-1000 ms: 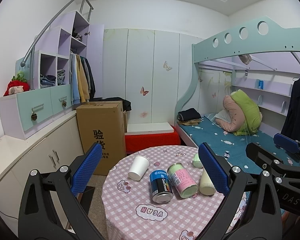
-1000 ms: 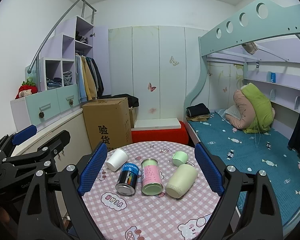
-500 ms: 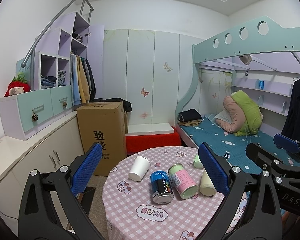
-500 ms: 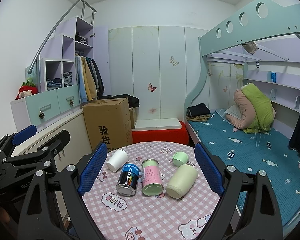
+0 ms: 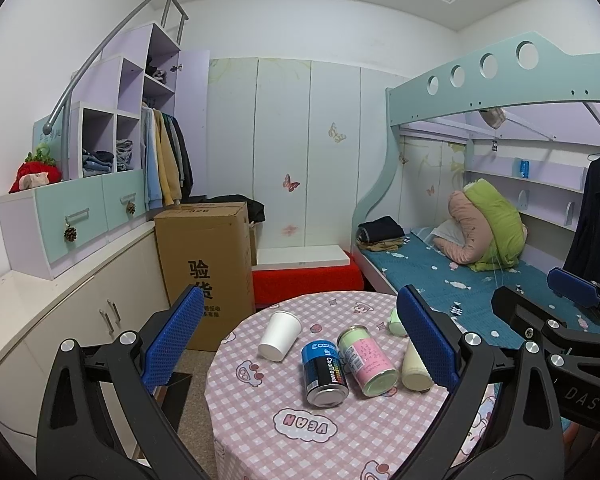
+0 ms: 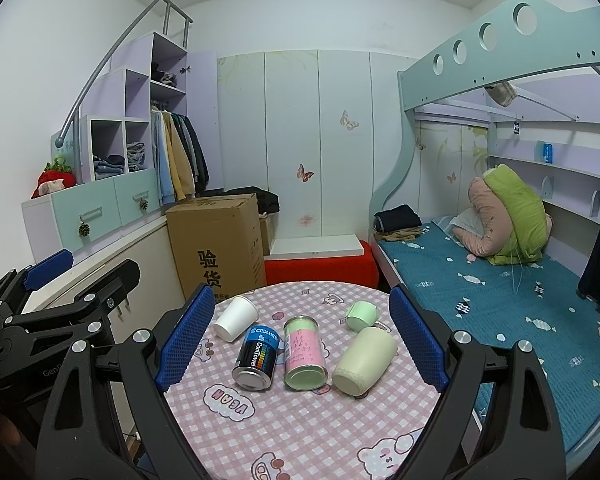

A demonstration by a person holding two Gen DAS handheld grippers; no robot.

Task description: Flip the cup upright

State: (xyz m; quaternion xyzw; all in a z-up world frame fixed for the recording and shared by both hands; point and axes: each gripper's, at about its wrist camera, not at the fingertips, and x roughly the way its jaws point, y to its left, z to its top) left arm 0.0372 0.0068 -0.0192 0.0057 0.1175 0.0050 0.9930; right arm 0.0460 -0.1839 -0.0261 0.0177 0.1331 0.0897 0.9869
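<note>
On the round table with the pink checked cloth [image 6: 300, 432] several containers lie on their sides: a white paper cup [image 6: 236, 319] [image 5: 280, 335], a dark blue can [image 6: 257, 357] [image 5: 324, 374], a pink and green can [image 6: 303, 354] [image 5: 366, 361], a cream cup [image 6: 364, 361] [image 5: 415, 369] and a small green cup [image 6: 362, 315] [image 5: 396, 318]. My right gripper [image 6: 302, 334] is open and empty, above the near side of the table. My left gripper [image 5: 299, 340] is open and empty, also held above the table; its right finger hides part of the cream cup.
A cardboard box [image 5: 206, 264] stands on the floor behind the table on the left. A white cabinet [image 5: 60, 312] runs along the left wall. A bunk bed with a teal mattress [image 6: 500, 280] lies to the right. A red bench [image 6: 320, 268] is behind the table.
The left wrist view has shifted very slightly; the table items sit a touch lower and to the right. Both grippers stay open and nothing on the table has moved.
</note>
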